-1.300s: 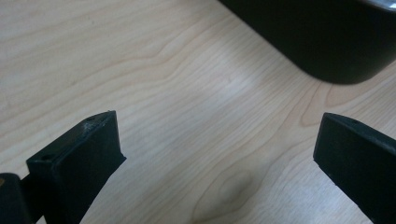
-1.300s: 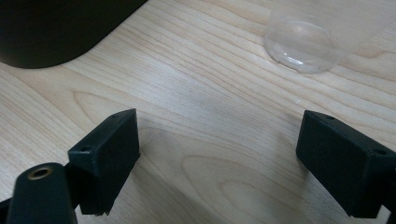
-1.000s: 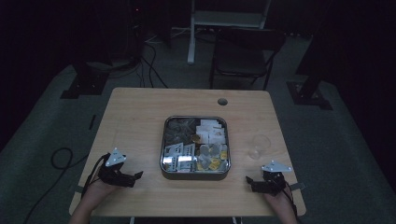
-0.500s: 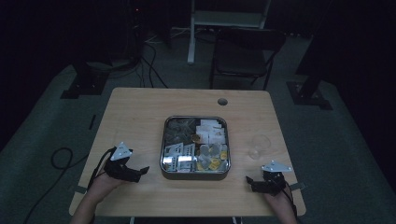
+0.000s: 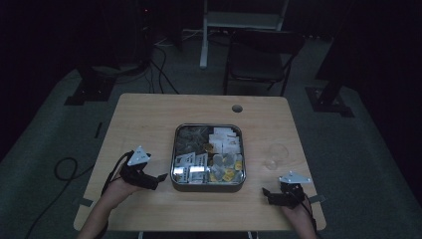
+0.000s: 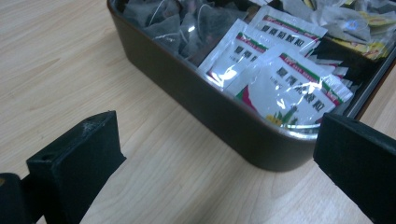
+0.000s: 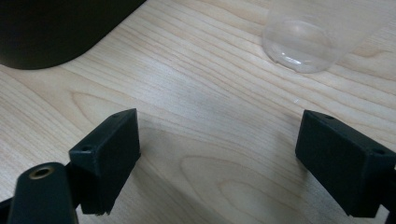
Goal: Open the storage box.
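Fingers of both grippers stand spread and grasp nothing: the left gripper points at the tray of packets just beside it, the right gripper rests near the clear cup.

Wooden tabletop with a round cable hole near its far edge; black chair on grey carpeted floor beyond it; white frame behind the chair; black cables trailing on the floor at left.
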A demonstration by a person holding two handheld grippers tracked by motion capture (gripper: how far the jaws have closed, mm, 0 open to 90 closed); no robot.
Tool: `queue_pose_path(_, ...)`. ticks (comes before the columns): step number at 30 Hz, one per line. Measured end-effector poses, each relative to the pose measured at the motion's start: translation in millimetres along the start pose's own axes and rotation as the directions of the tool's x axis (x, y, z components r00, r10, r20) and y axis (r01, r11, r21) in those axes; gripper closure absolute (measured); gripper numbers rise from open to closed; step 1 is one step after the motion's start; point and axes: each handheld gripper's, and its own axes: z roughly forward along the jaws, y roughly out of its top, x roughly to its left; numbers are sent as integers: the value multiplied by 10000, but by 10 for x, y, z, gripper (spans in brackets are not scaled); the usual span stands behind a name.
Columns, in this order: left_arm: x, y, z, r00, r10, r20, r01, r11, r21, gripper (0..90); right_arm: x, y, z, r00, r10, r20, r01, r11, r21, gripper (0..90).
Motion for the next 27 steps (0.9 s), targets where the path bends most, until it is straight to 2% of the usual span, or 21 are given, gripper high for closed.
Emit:
queue_pose_path(11,-102,232,167,9982,426,416,-421,9990,-127,16,0,0,0,10000,-1,-1,1,10000,3,132)
queue_pose_path(20,-195,424,333,9946,599,847,-565,9975,-427,15,1,0,0,10000,-1,5,1,10000,8,133)
queue_pose_path(27,-271,507,492,9916,734,1065,-693,9967,-422,15,1,0,0,10000,-1,4,1,10000,7,133)
